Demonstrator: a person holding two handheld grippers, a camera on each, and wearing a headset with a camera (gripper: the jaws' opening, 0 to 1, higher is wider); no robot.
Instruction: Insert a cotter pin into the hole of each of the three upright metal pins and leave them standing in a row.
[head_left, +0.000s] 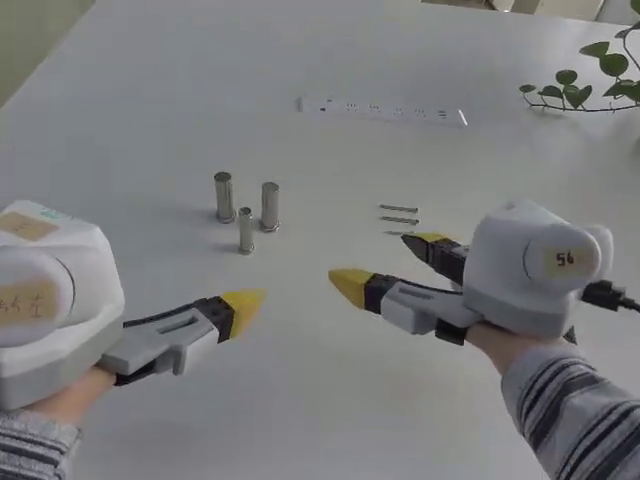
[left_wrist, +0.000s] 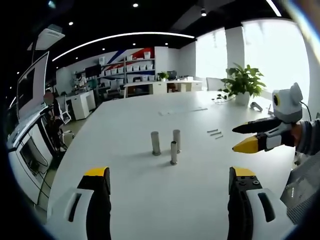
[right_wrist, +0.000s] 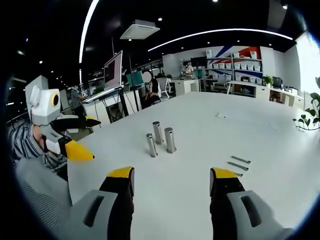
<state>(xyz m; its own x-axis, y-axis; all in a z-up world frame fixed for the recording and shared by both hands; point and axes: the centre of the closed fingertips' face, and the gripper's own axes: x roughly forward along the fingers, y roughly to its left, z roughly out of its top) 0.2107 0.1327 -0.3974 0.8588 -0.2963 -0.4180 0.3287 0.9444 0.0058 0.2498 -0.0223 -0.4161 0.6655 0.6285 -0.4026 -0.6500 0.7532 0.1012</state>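
Left gripper (left_wrist: 169, 172) and right gripper (head_left: 388, 262) both gape empty. Cotter pins (head_left: 399, 220), 3 o'clock from the metal pins (head_left: 245, 215), lie flat and skinny; a sloppy pinch probably skids them.

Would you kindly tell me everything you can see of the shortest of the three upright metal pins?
The shortest metal pin is a slim, silvery cylinder with a dull steel sheen. It stands upright on the white table, nearest the person, in front of the gap between the two taller pins and apart from both. Only the table touches it. Nothing visibly sticks out of it; its hole is too small to make out.
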